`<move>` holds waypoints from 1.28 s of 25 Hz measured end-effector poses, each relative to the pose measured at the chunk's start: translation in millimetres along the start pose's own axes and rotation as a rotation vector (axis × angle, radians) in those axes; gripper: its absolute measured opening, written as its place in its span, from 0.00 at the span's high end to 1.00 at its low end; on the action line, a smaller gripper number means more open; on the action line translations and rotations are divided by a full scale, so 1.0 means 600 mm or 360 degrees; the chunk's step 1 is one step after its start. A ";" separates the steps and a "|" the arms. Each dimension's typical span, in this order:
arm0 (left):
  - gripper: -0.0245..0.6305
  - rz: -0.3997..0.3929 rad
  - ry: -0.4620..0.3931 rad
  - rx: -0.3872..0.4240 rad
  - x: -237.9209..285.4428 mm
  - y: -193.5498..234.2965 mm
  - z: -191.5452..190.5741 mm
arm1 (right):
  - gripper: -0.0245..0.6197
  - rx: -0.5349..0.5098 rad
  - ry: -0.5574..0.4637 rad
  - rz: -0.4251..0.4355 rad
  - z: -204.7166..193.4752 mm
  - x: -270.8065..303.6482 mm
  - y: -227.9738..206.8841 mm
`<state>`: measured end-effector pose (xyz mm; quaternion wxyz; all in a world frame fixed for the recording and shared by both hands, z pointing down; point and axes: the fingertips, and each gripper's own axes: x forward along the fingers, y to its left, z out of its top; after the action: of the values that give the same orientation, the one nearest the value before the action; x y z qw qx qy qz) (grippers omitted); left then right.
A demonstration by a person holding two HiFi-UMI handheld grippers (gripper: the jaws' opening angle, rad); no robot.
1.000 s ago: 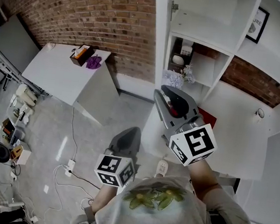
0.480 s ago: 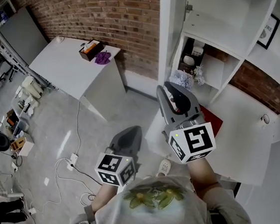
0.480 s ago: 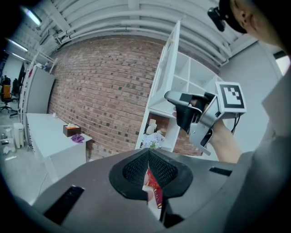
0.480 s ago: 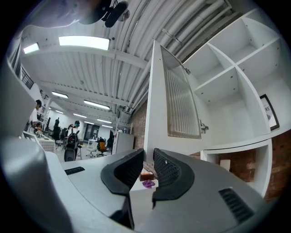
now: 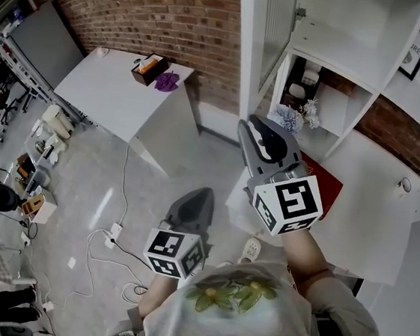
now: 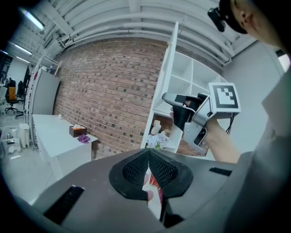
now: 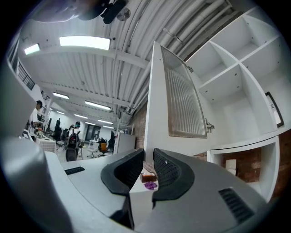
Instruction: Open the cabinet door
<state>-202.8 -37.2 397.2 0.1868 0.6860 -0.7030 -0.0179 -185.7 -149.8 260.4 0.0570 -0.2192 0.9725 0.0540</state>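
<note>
White shelving [image 5: 242, 62] stands against a brick wall [image 5: 138, 5], and its cabinet door [image 7: 184, 102], a ribbed pane in a white frame, hangs swung out from an upper compartment, already open. The right gripper [image 7: 148, 154] points up towards that door without touching it; its jaws are a little apart with nothing between them. The left gripper [image 6: 148, 152] is held lower, nearer the person's body, and its jaws are together at the tips and empty. A bunch of pale flowers [image 5: 291, 118] sits on a lower shelf. Off to the left is a white table [image 5: 113, 96] with what looks like a tissue box [image 5: 147, 67] and a purple cloth [image 5: 166, 82] just beside it.
</note>
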 end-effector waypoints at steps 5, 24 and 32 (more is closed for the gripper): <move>0.95 0.0039 -0.0009 -0.0014 -0.015 0.013 -0.005 | 0.85 0.0025 0.0001 0.0017 -0.005 0.017 0.008; 0.95 -0.0030 0.0000 -0.0085 -0.058 0.008 -0.027 | 0.92 0.0121 0.0197 0.0271 -0.062 -0.081 0.125; 0.95 -0.0128 0.0025 -0.0093 -0.063 -0.018 -0.044 | 0.92 0.0213 0.0279 0.0159 -0.088 -0.145 0.127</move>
<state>-185.4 4.8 409.9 0.2115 0.7081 -0.6725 -0.0407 -145.1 -51.8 330.6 -0.0164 -0.1702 0.9849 -0.0277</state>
